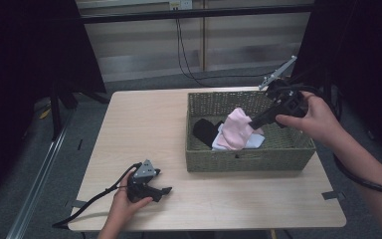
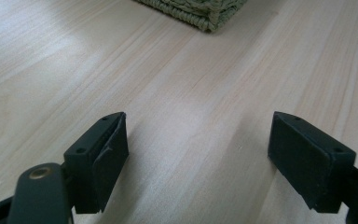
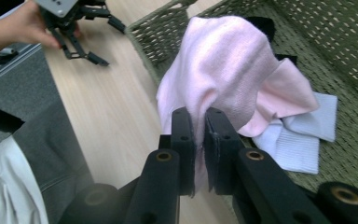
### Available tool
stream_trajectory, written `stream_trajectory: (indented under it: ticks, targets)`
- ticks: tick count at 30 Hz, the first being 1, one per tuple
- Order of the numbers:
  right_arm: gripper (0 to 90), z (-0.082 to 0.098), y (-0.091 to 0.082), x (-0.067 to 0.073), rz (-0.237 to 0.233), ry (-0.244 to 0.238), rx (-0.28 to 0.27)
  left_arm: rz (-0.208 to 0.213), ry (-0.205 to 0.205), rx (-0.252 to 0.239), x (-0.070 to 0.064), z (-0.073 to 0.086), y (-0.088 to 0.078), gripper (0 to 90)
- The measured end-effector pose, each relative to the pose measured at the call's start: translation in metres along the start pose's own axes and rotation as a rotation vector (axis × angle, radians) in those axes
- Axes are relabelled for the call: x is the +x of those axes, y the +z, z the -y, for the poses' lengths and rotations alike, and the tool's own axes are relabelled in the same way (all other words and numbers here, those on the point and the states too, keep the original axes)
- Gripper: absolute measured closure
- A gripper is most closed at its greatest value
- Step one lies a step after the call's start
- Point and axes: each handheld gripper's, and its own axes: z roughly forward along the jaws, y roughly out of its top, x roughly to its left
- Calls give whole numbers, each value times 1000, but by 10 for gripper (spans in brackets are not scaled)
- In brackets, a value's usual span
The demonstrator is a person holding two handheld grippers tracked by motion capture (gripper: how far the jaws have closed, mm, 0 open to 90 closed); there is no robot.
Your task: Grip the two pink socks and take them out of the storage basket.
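A pink cloth (image 1: 238,127) (image 3: 235,70) hangs lifted above the green woven basket (image 1: 248,162), pinched between the jaws of my right gripper (image 1: 252,121) (image 3: 199,125), which is shut on it. Under it in the basket lie a pale blue cloth (image 3: 298,135) (image 1: 255,142) and a black cloth (image 1: 205,130). My left gripper (image 1: 163,192) (image 2: 198,158) rests low on the table near its front left, jaws wide open, nothing between them. It also appears far off in the right gripper view as the left gripper (image 3: 91,42), held by a hand.
The basket (image 3: 354,60) takes up the right half of the light wooden table (image 1: 139,124); its corner (image 2: 205,14) lies ahead of the left gripper. Bare tabletop spreads left of the basket. Black cables hang behind the table.
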Motion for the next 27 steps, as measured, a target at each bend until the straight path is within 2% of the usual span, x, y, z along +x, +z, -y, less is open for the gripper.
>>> stream_trajectory:
  ticks: [10,13,17,18,19,20,21,26,27]
  targets:
    - [825,12,-4,25,-47,-66,-21,1,-3,1,0,0,0,198]
    - [825,17,-2,36,-81,-84,-13,1,1,5,0,0,0,198]
    - [819,21,2,44,-117,-106,-18,1,1,4,0,0,0,198]
    - [723,23,6,48,-146,-106,-18,1,2,5,0,0,0,198]
    - [723,23,6,48,-146,-106,-18,1,2,5,0,0,0,198]
    - [642,25,11,50,-156,-107,-13,3,1,3,0,0,0,198]
    - [595,26,14,50,-160,-109,-10,4,2,3,0,0,0,198]
    - [544,26,19,41,-135,-92,-7,1,1,5,0,0,0,198]
    - [537,25,24,31,-118,-62,-12,1,1,4,0,0,0,198]
